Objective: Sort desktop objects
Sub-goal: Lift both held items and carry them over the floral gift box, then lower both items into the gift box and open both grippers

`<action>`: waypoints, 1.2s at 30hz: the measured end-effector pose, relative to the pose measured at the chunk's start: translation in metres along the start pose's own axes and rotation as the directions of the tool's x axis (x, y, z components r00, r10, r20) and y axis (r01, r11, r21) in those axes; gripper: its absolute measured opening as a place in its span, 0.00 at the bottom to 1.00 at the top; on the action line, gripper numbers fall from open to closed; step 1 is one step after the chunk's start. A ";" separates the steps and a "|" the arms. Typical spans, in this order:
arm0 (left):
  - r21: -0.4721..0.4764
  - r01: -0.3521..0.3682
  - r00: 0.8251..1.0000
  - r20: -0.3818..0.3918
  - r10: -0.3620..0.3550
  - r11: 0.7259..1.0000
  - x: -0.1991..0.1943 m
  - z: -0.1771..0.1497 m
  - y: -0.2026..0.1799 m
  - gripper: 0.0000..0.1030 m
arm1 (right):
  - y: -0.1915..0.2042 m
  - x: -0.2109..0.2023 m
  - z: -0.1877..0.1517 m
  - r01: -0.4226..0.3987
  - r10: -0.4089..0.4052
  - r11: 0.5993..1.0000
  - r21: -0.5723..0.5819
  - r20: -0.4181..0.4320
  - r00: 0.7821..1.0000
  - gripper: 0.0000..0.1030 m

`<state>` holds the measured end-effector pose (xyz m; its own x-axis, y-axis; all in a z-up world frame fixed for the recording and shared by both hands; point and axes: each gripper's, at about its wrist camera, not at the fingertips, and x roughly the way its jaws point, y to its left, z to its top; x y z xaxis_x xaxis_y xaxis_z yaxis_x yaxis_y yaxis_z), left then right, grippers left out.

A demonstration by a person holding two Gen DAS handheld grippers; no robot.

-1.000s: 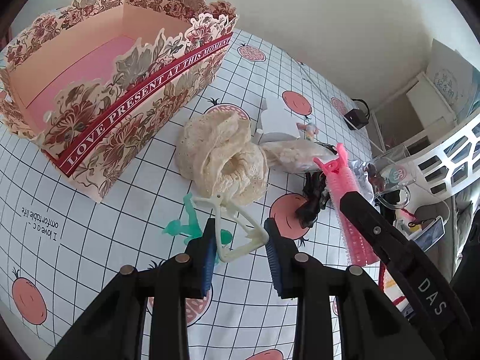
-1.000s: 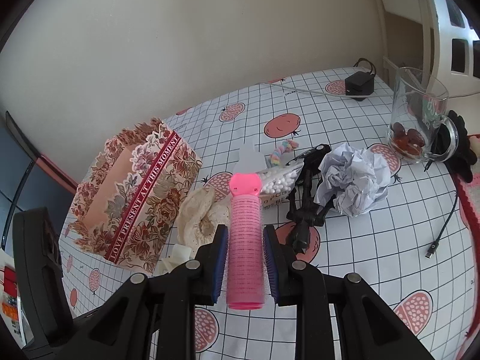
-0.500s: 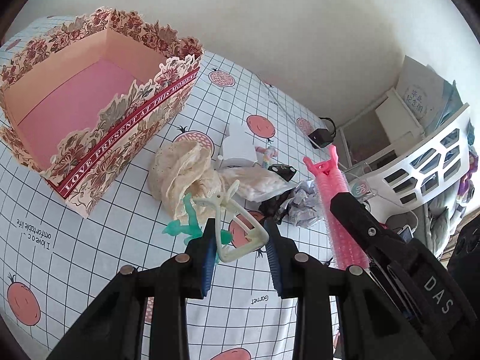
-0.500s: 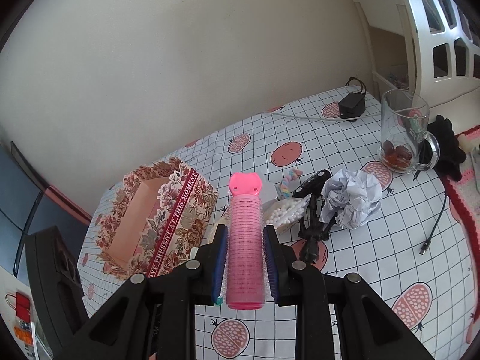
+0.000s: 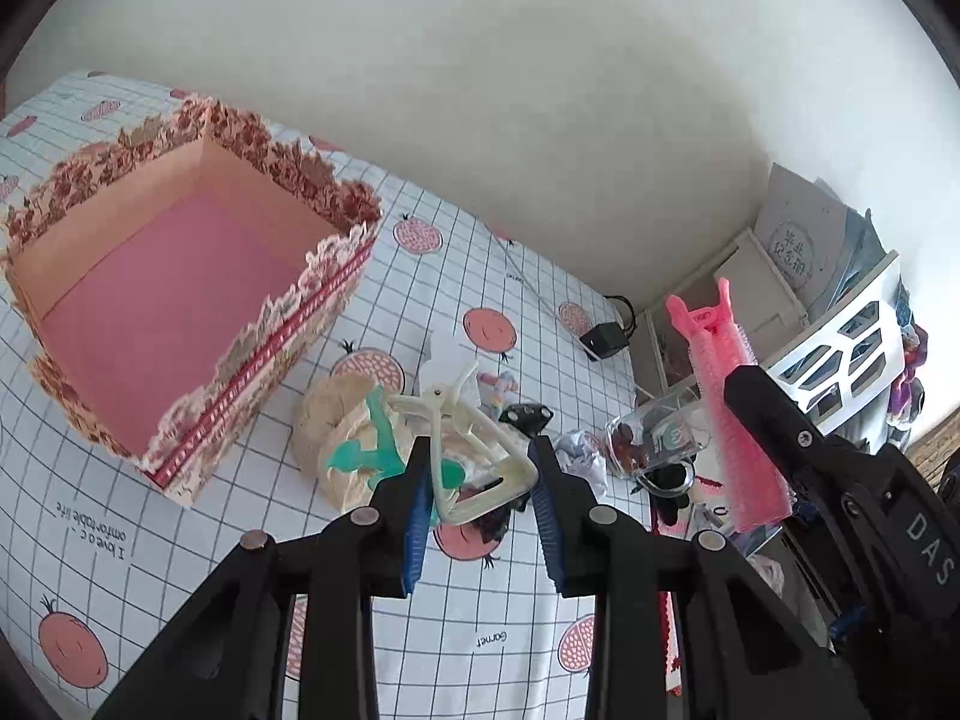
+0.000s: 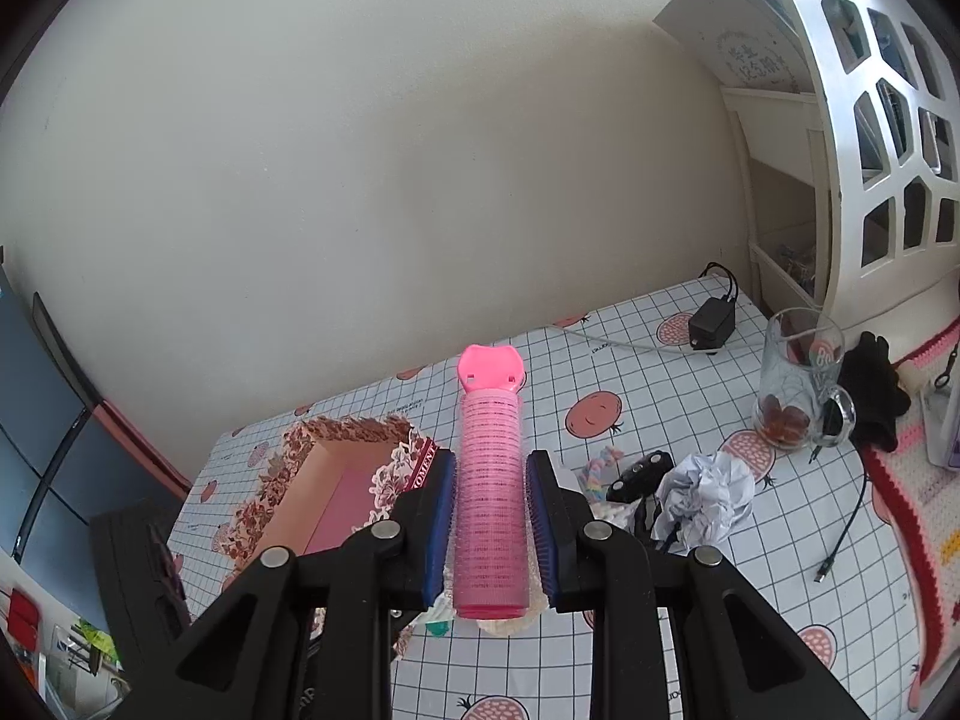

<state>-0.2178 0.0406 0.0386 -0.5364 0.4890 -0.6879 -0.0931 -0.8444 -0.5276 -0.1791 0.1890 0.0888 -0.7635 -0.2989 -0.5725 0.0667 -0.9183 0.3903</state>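
At centre of the left wrist view, the left gripper (image 5: 483, 480) holds a cream claw clip (image 5: 474, 456), a pale, open triangular frame with a pin at its top; its fingers are partly closed, and their blue pads (image 5: 418, 510) press the clip's two sides. A teal clip (image 5: 375, 450) shows at 9 o'clock from the cream clip, touching it; whether the fingers grip it cannot be told. Both hang above a beige lace bundle (image 5: 327, 420) on the table (image 5: 240, 570), which wears a white grid cloth printed with pomegranates. At 10 o'clock stands the floral gift box (image 5: 180, 324), open-topped, pink inside, with a scalloped rim and a red band. At 3 o'clock the pink hair roller (image 5: 735, 420) rises upright.

At centre of the right wrist view, the right gripper (image 6: 489, 516) clamps the pink hair roller (image 6: 489, 480), a ribbed cylinder topped by a flat pink clip; the fingers are nearly closed against its sides, well above the table (image 6: 630, 360). The floral gift box (image 6: 324, 492) lies at 9 o'clock, crumpled white paper (image 6: 708, 498) at 3 o'clock, and a glass mug (image 6: 798, 384) at 2 o'clock.
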 end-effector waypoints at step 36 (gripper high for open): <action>-0.278 -0.111 0.963 0.208 0.172 0.954 -0.048 0.109 0.140 0.31 | 0.110 0.119 -0.030 -0.241 0.234 0.969 -0.057 -0.107 0.966 0.26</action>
<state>-0.2964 -0.1254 0.0524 -0.7071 0.2797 -0.6494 0.2039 -0.7988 -0.5660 -0.2435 0.0446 0.0421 -0.6537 -0.5311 -0.5390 0.2848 -0.8326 0.4750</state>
